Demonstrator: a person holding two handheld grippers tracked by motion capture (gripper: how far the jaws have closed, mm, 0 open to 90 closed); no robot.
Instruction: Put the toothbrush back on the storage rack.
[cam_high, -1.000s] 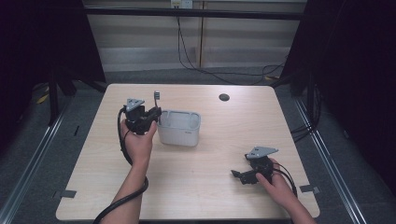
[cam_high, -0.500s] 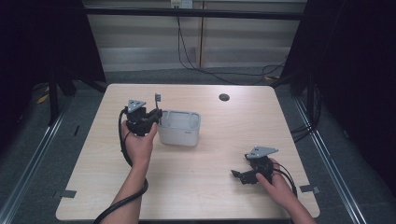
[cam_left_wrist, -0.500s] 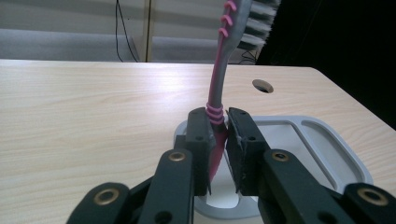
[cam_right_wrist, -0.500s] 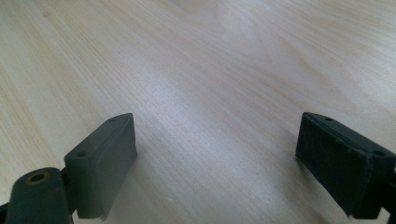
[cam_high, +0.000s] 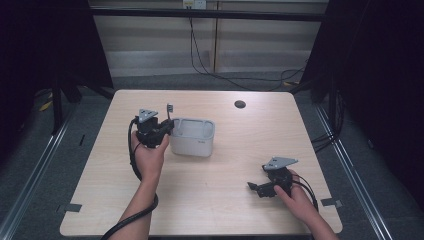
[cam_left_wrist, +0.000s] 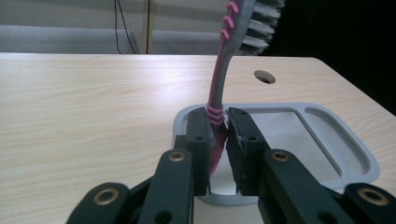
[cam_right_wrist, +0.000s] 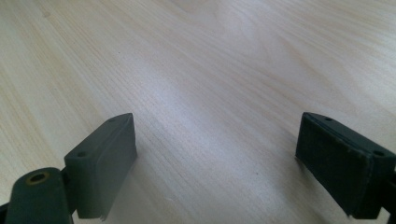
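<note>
Here the left gripper (cam_left_wrist: 217, 140) pinches the pink toothbrush (cam_left_wrist: 219, 88) upright just before the grey tray (cam_left_wrist: 327, 135), seemingly for lowering in; the right gripper (cam_right_wrist: 215, 158) rests spread wide.

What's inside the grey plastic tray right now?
The grey plastic tray shows two bare compartments; its near corner is hidden behind the left gripper, whose fingers clamp a pink-and-grey toothbrush.

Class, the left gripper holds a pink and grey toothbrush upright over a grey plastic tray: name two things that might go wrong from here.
1. The left gripper pinches the pink and grey toothbrush low on its slim handle, so it may pivot or slip.
2. The brush hangs near the rim of the grey plastic tray; released here, it might land outside on the wooden table.
</note>
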